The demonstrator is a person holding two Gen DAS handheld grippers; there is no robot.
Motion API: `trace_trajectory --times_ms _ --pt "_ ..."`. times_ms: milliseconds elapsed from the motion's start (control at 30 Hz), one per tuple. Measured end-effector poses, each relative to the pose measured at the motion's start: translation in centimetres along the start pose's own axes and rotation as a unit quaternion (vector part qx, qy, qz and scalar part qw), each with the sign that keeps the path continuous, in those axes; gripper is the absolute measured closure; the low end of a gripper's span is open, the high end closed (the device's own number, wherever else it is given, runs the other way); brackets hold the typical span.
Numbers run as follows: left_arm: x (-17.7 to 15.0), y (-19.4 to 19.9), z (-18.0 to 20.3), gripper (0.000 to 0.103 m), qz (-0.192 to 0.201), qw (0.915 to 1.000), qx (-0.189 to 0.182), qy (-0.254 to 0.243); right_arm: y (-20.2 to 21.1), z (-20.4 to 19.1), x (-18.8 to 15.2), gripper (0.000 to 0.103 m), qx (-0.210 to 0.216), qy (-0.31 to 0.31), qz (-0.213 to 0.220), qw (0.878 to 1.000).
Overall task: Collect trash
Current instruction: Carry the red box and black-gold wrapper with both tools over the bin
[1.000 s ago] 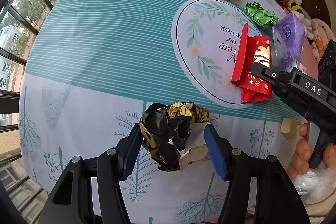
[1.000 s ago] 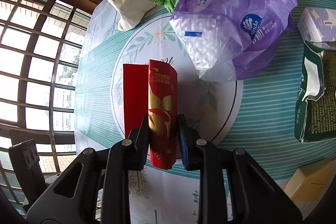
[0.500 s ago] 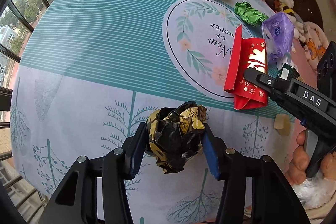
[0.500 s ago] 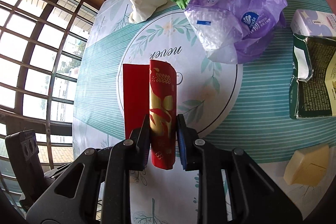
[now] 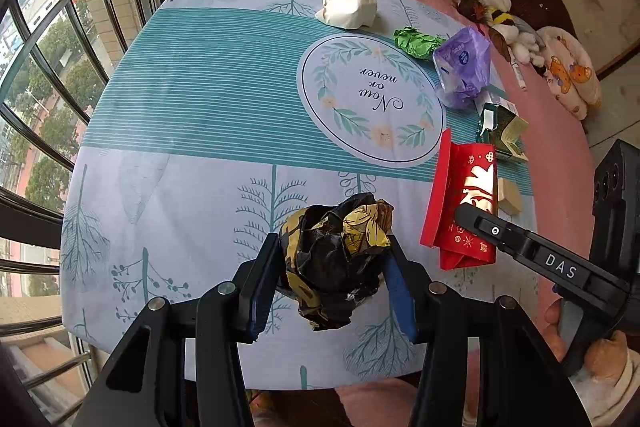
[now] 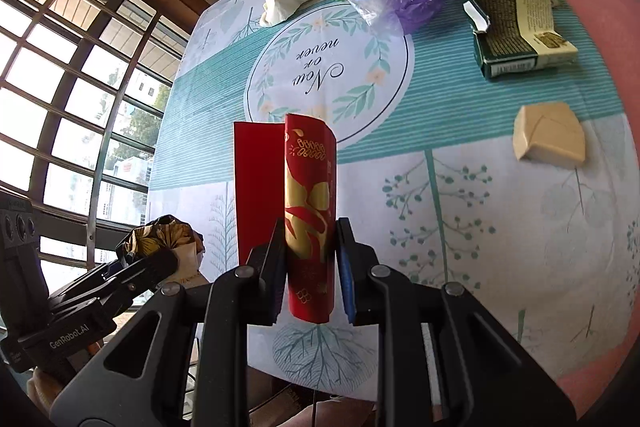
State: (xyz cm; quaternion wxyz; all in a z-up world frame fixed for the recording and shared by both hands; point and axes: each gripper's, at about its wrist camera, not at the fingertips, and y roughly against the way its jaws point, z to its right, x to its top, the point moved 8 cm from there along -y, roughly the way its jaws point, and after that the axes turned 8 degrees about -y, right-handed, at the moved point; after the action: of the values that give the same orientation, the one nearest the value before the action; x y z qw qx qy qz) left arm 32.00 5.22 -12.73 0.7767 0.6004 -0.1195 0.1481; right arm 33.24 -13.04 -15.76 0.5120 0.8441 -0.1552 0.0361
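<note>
My left gripper point(image 5: 332, 287) is shut on a crumpled black and gold wrapper point(image 5: 336, 255), held above the near edge of the table point(image 5: 192, 87). My right gripper point(image 6: 310, 279) is shut on a red and gold paper box point(image 6: 308, 203), also lifted off the cloth. In the left wrist view the red box point(image 5: 464, 203) and the right gripper point(image 5: 520, 247) sit at the right. In the right wrist view the wrapper point(image 6: 164, 231) and the left gripper point(image 6: 120, 279) show at lower left.
On the table lie a white crumpled paper point(image 5: 348, 5), a green crumpled paper point(image 5: 416, 41), a purple tissue bag point(image 5: 464, 67), a torn green carton point(image 6: 516, 27) and a beige block point(image 6: 548, 135). Windows run along the left. A pink bed point(image 5: 540, 115) borders the right.
Both grippers have pulled back and up from the table with their trash held. The left gripper closed tighter on the wrapper. More of the table and room shows now.
</note>
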Motion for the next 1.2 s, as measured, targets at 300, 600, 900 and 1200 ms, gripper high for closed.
trace_trajectory --times_ms 300,600,900,1200 --pt "-9.0 5.4 -0.7 0.053 0.029 0.9962 -0.020 -0.079 4.2 -0.4 -13.4 0.084 -0.026 -0.022 0.026 0.999" --pt "-19.0 6.5 -1.4 0.053 0.004 0.9911 -0.034 -0.129 4.6 0.9 -25.0 0.084 -0.054 -0.050 0.004 0.997" --pt "-25.5 3.1 -0.2 0.053 -0.037 0.9893 -0.040 -0.135 2.9 5.0 -31.8 0.084 -0.087 -0.073 -0.036 0.993" --pt "-30.8 -5.4 0.2 0.053 -0.079 0.9855 -0.023 -0.148 -5.3 12.1 -37.2 0.084 -0.104 -0.117 -0.074 0.985"
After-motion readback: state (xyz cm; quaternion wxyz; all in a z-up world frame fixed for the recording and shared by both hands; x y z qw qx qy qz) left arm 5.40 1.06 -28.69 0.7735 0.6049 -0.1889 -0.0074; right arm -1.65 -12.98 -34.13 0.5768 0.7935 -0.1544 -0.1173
